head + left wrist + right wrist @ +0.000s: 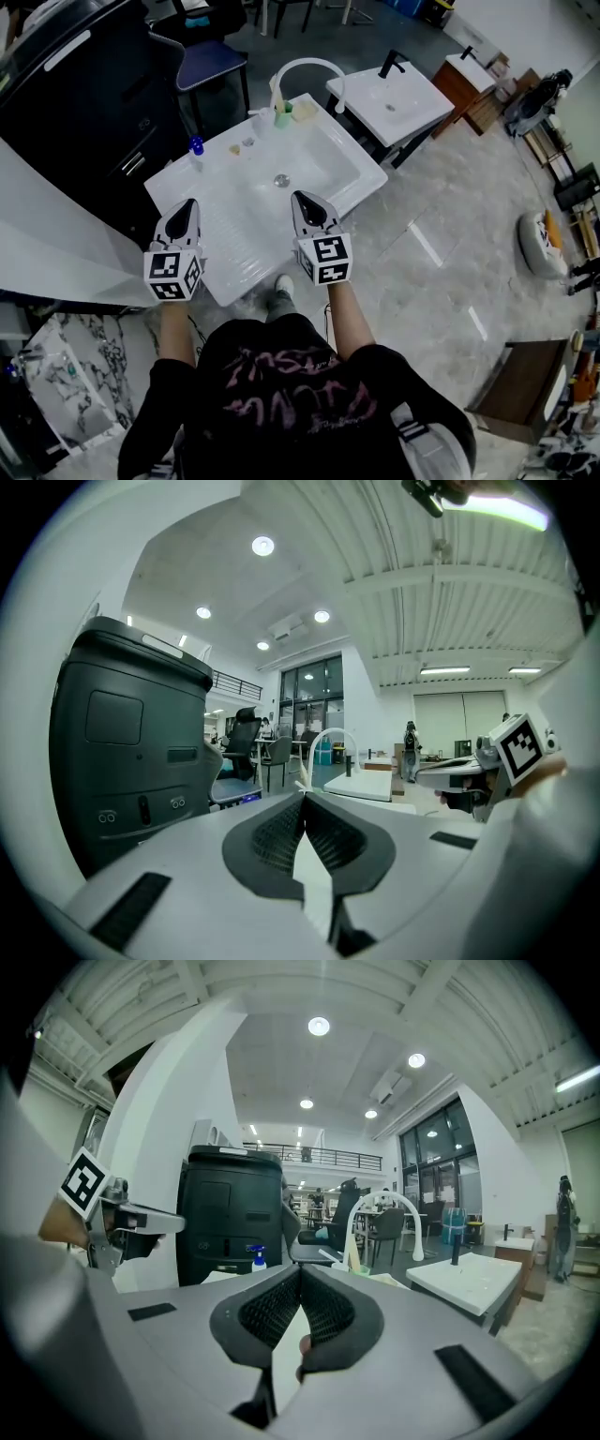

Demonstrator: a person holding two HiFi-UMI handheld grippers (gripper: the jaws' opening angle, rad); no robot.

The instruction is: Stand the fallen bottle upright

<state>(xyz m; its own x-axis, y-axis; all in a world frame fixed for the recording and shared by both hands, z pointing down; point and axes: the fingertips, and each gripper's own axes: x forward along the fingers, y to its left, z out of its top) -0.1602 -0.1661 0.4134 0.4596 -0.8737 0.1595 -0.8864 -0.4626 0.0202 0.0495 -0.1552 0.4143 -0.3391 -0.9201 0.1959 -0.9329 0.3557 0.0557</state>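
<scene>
Head view, directions taken from drain [281,180] in sink [244,246].
- Tap [309,67] at 12 o'clock, cup [282,115] at its foot.
- Bottle [196,148] on sink rim, 10 o'clock.
- Cabinet [84,103] behind bottle.
- Chair [211,61] at 11 o'clock.
- Second sink [389,103] at 2 o'clock.
- Left gripper [190,203] at 8 o'clock.
- Right gripper [302,197] just beside drain, 4 o'clock.

Glossy ceramic sink [234,217], polished marble floor [427,248].
</scene>
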